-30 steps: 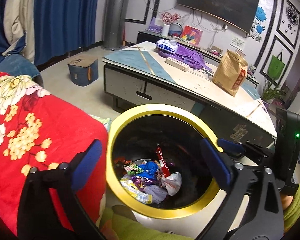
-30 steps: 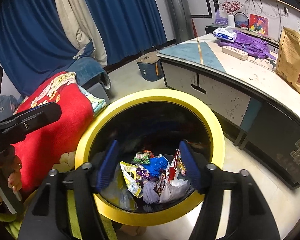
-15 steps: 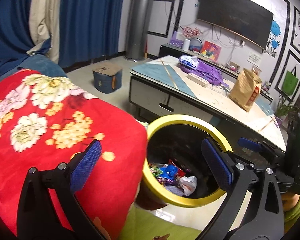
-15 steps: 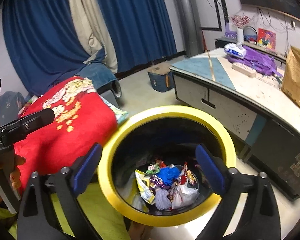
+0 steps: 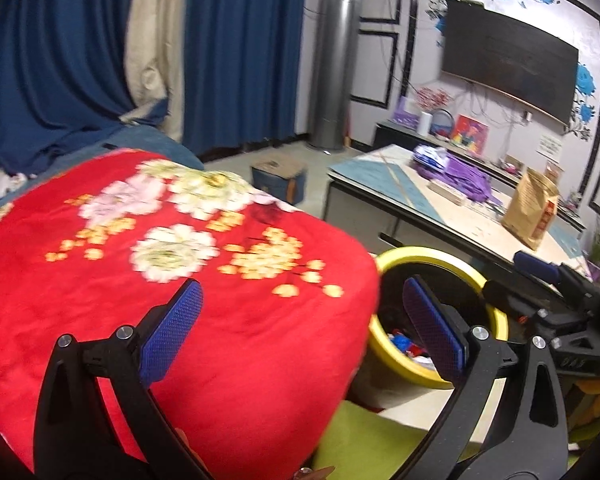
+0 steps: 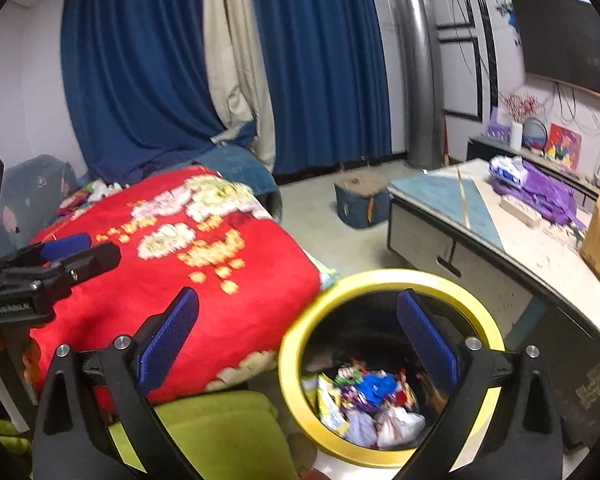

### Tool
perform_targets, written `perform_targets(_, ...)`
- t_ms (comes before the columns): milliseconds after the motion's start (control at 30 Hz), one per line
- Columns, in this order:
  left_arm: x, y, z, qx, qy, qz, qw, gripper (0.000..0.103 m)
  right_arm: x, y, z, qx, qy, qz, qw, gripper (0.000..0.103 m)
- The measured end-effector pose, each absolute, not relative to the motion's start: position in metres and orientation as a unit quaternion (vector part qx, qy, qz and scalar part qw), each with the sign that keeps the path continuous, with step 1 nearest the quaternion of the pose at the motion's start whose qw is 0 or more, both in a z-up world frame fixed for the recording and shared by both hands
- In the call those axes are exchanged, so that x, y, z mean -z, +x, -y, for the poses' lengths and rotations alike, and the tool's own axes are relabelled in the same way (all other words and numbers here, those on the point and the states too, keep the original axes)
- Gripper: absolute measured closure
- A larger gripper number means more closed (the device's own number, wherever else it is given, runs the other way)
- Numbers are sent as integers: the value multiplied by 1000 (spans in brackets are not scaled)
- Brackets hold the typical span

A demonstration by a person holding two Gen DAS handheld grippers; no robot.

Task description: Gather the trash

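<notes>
A: Where is the trash sitting for you right now?

B: The crumpled plastic wrappers and bags are lying heaped at the bottom of the round black bin with the yellow rim. The bin is standing on the pale floor, just beside the red flower-printed blanket and near the low white-and-teal coffee table.

A: And your right gripper?

B: Your right gripper is hanging above the bin's rim with its blue-padded fingers spread wide and nothing between them. One pad is showing over the bin's mouth, the other over the blanket.

A: What about the left one?

B: Your left gripper is also standing spread apart and carrying nothing. It is pointing mostly at the red blanket, with the bin off to its right side. In the right wrist view its black body is showing at the left edge, over the blanket.

A: What is lying on the table?

B: A brown paper bag is standing upright on it, and a purple cloth bundle is lying farther back, with a white tissue pack touching it. Beyond the table, dark blue curtains are hanging, a small blue stool is sitting on the floor, and a dark television is hanging on the wall.
</notes>
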State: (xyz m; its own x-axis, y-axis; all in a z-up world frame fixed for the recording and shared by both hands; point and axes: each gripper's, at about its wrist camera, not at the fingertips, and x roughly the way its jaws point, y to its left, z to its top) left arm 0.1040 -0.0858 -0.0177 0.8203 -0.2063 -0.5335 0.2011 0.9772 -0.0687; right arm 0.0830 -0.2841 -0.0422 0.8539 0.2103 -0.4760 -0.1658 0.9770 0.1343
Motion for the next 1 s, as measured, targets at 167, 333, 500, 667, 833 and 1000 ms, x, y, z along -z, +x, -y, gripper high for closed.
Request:
perform_targets(167, 13, 75, 64, 74, -5, -245, 967, 11, 31, 62, 265, -105, 48, -191, 975, 6)
perform_targets(333, 13, 45, 50, 53, -20, -207, 977, 11, 26, 46, 248, -99, 24, -145, 984, 6)
perform_targets(500, 10, 33, 43, 45, -32, -183, 982, 11, 28, 38, 238, -96, 13, -115, 989, 6)
perform_targets(667, 10, 31, 42, 42, -35, -182, 982, 11, 31, 38, 232, -96, 1, -117, 988, 6)
perform_targets(833, 11, 30, 43, 40, -36, -185, 981, 11, 30, 35, 233, -98, 3, -111, 989, 6)
perform_targets(1000, 12, 30, 43, 40, -35, -184, 981, 11, 29, 36, 236, -91, 9, -113, 989, 6)
